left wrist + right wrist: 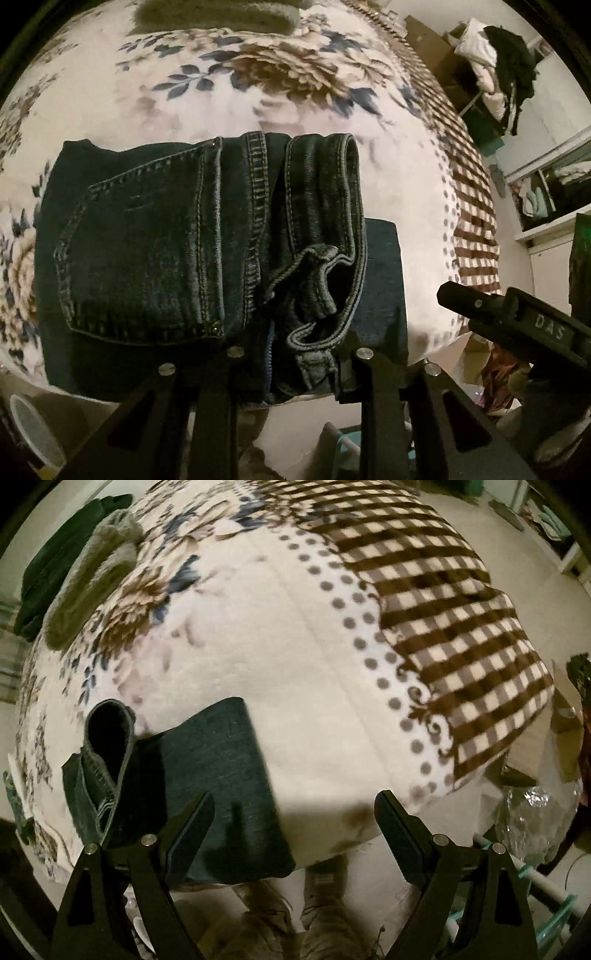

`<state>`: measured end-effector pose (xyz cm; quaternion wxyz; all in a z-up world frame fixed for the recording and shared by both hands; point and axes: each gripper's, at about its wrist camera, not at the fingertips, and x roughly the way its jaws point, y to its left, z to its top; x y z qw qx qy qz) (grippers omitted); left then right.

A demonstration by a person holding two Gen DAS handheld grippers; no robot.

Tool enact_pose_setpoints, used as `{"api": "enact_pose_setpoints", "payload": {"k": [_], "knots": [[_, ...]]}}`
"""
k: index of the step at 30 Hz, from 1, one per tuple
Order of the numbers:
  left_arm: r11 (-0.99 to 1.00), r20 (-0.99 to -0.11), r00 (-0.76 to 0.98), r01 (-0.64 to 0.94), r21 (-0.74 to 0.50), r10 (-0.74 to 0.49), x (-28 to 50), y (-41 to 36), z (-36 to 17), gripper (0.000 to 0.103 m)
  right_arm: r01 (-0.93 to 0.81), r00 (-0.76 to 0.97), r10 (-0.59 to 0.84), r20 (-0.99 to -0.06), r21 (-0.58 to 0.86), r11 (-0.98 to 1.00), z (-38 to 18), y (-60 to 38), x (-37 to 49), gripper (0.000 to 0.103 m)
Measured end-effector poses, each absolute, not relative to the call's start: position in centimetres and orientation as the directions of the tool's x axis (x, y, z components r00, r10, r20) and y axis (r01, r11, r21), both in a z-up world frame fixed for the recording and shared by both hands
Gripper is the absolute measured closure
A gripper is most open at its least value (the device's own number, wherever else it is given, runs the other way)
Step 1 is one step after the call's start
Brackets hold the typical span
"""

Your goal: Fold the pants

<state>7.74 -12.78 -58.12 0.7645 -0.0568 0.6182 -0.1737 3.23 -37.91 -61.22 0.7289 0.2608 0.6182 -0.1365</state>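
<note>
Dark blue jeans (147, 240) lie folded on the floral blanket (258, 92) at the bed's near edge, back pocket up. A rolled band of denim (325, 206) rests on top, and a flat lower layer (382, 280) sticks out to the right. My left gripper (300, 354) points down at the near edge, its jaws shut on bunched denim that hides the fingertips. In the right wrist view the jeans (221, 775) lie lower left. My right gripper (293, 805) hangs open over the bed edge with nothing between its fingers, the left finger (192, 819) over the denim. Its black finger (465, 301) shows at the left view's right.
A brown checked blanket border (443, 627) covers the bed's right side. A grey-green furry item (92, 583) and dark green cloth (55, 561) lie at the far edge. A person's legs (325, 893) stand below. White cup (33, 432), clothes pile (509, 74), clear plastic (535, 819) nearby.
</note>
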Motion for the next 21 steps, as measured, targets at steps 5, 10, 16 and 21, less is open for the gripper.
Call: {"api": "enact_pose_setpoints", "payload": {"k": [5, 10, 16, 21], "knots": [[0.932, -0.945, 0.073, 0.203, -0.299, -0.319, 7.4, -12.6, -57.8, 0.062, 0.446, 0.225, 0.192, -0.955, 0.276, 0.851, -60.4, -36.5, 5.0, 0.011], [0.953, -0.953, 0.109, 0.147, -0.265, -0.282, 6.9, -9.4, -54.6, 0.025, 0.366, 0.254, 0.327, -0.91, 0.403, 0.839, -60.0, -34.4, 7.7, 0.01], [0.993, -0.984, 0.141, 0.071, -0.1, -0.109, 8.8, -4.2, -55.5, 0.025, 0.303, 0.167, 0.408, -0.897, 0.441, 0.845, -63.0, -30.5, 11.1, 0.01], [0.999, -0.989, 0.151, 0.044, 0.011, 0.004, 10.6, -0.9, -57.8, 0.025, 0.28, 0.139, 0.46, -0.877, 0.481, 0.831, -65.9, -28.0, 12.3, 0.012]]}}
